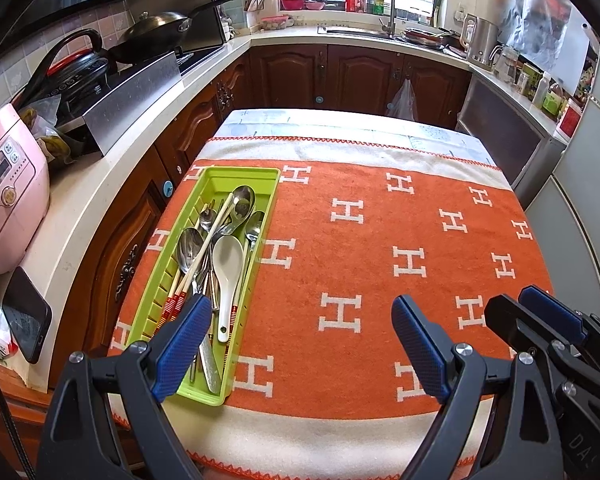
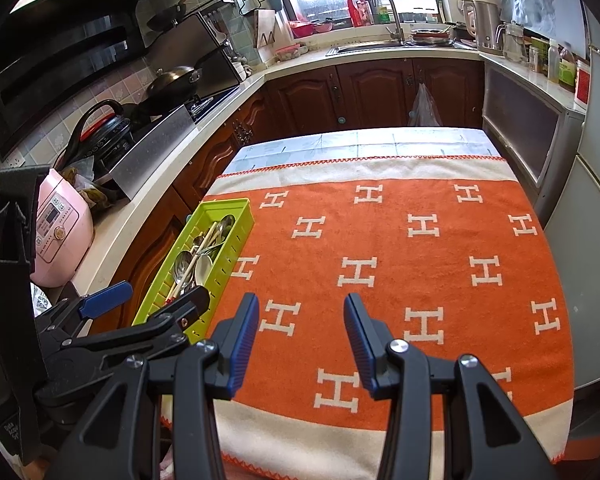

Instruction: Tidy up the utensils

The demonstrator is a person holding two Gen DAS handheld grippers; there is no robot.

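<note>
A lime-green utensil tray [image 1: 220,178] [image 2: 236,206] lies along the left edge of the table. Inside it are metal spoons [image 1: 242,204], a white ceramic spoon [image 1: 228,264], chopsticks [image 1: 208,246] with red-banded ends and a knife [image 1: 210,364]. My left gripper [image 1: 302,344] hangs open above the table's near edge, its left finger over the tray's near end, nothing between the pads. My right gripper [image 2: 302,340] is open over the orange cloth, to the right of the tray, and holds nothing. In the left wrist view the right gripper [image 1: 540,312] shows at the right edge.
The table wears an orange cloth [image 1: 380,240] with white H marks. A counter on the left carries a pink rice cooker [image 1: 8,188], a phone [image 1: 26,316] and a stove with a wok [image 1: 156,28]. Cabinets and a sink [image 1: 360,32] lie beyond; a fridge [image 1: 588,208] stands right.
</note>
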